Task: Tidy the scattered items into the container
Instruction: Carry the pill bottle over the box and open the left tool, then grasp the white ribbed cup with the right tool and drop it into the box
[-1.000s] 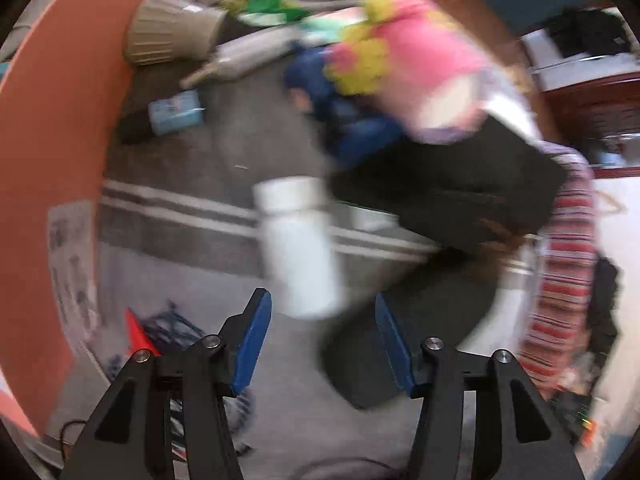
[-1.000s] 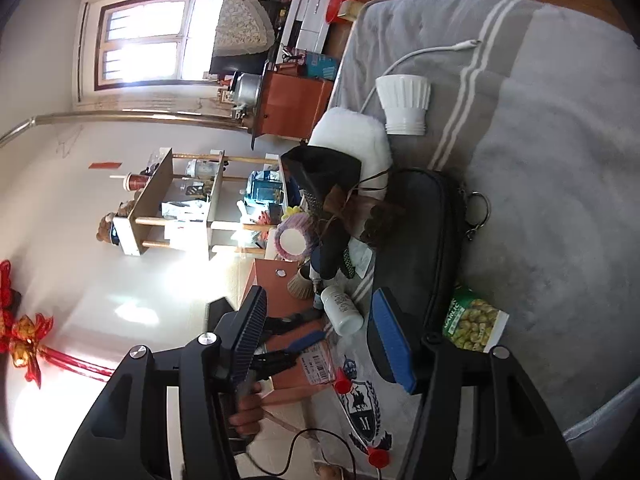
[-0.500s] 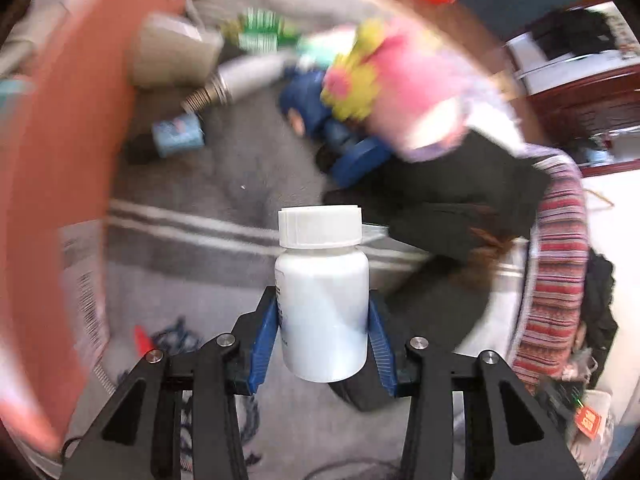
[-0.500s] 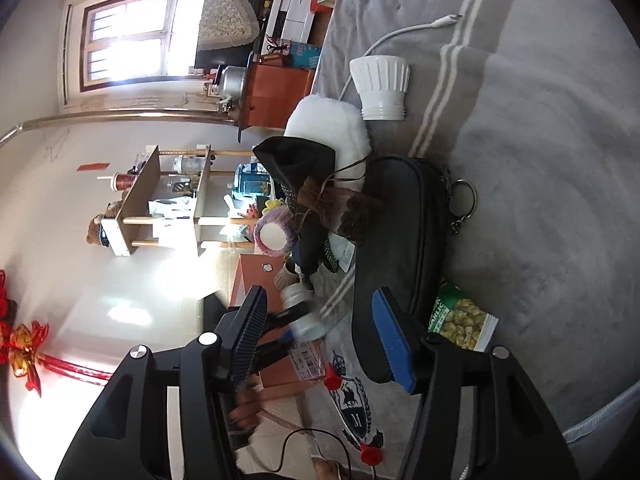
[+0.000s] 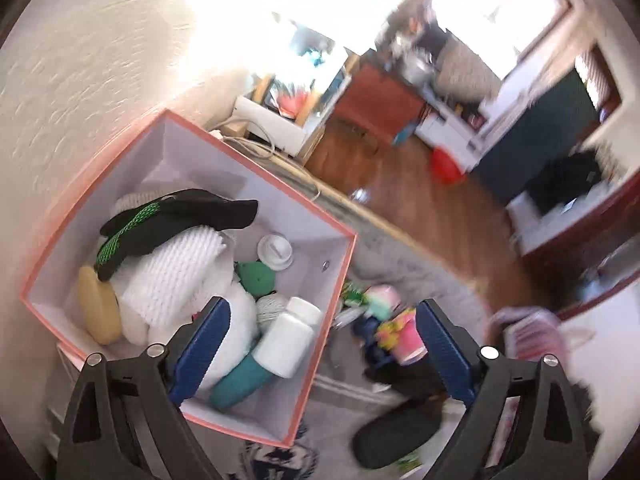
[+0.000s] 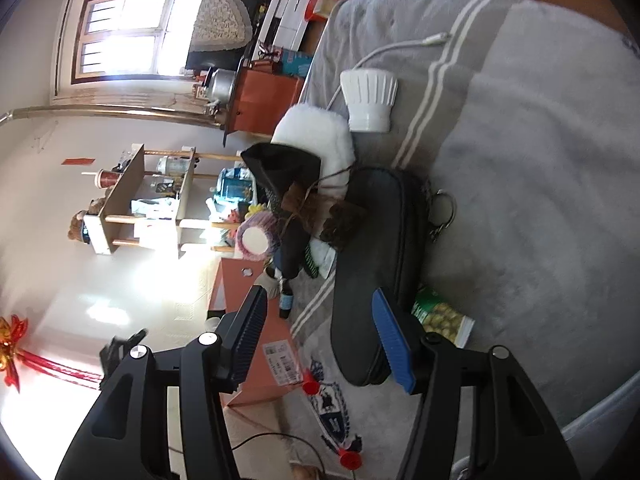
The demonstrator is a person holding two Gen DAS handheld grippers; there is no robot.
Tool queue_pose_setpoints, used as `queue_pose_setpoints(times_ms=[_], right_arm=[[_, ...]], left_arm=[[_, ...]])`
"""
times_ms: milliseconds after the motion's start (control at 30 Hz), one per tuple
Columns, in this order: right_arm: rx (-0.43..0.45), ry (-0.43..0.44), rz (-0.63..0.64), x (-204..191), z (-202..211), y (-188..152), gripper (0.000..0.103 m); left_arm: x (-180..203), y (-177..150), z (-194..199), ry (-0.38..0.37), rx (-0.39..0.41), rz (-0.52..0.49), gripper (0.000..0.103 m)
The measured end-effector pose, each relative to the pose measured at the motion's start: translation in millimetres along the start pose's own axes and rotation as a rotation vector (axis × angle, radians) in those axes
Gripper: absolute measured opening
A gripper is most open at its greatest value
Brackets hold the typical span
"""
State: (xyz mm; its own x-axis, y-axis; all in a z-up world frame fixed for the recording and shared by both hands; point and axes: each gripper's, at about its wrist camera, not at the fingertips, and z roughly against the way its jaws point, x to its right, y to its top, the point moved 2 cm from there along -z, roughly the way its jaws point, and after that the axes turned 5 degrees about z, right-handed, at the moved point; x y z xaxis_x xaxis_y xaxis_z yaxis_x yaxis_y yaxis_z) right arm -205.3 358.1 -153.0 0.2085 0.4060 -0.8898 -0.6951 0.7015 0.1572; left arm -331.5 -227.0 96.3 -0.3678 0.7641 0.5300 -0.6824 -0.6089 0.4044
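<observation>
- We see the box (image 5: pixel 280 196) open at the top; the way in from above is unblocked.
- Inside it is crowded: a white bottle (image 5: pixel 289 340) lies by the near-right wall, a white knit roll (image 5: pixel 172 276) and a black glove (image 5: pixel 176 216) fill the left half.
- Bare box floor shows only at the far corner, around a small white lid (image 5: pixel 275 249).
- On the blanket (image 6: pixel 540 184), the right gripper (image 6: pixel 320 340) has a black case (image 6: pixel 372 264) directly ahead, a snack packet (image 6: pixel 442 318) touching its right side.
- The blanket right of the case is bare.
</observation>
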Motion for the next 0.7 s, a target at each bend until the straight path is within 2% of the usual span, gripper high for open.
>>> queue_pose_setpoints(times_ms=[67, 133, 233, 267, 400, 500, 600, 700], right_arm=[[0.003, -0.023, 0.0, 2, -5, 8, 0.055], [0.009, -0.057, 0.016, 2, -13, 22, 0.052], [0.021, -0.133, 0.05, 5, -31, 51, 0.051], [0.025, -0.16, 0.052, 8, -39, 62, 0.051], [0.068, -0.215, 0.027, 23, -64, 103, 0.051], [0.117, -0.24, -0.019, 41, -83, 134, 0.051], [0.14, -0.193, -0.078, 56, -96, 139, 0.047], [0.142, -0.199, -0.086, 46, -91, 130, 0.047]], left_arm=[[-18, -11, 0, -0.008, 0.013, 0.046, 0.098], [-21, -34, -20, -0.013, 0.007, 0.064, 0.098], [-28, -54, -56, 0.017, -0.063, 0.108, 0.098], [-28, -54, -62, 0.015, -0.076, 0.115, 0.098], [-25, -41, -62, 0.08, 0.014, 0.062, 0.098], [-28, -39, -67, 0.105, 0.027, 0.03, 0.098], [-42, -34, -72, 0.114, 0.019, 0.056, 0.098], [-60, -25, -64, 0.116, 0.037, 0.115, 0.098]])
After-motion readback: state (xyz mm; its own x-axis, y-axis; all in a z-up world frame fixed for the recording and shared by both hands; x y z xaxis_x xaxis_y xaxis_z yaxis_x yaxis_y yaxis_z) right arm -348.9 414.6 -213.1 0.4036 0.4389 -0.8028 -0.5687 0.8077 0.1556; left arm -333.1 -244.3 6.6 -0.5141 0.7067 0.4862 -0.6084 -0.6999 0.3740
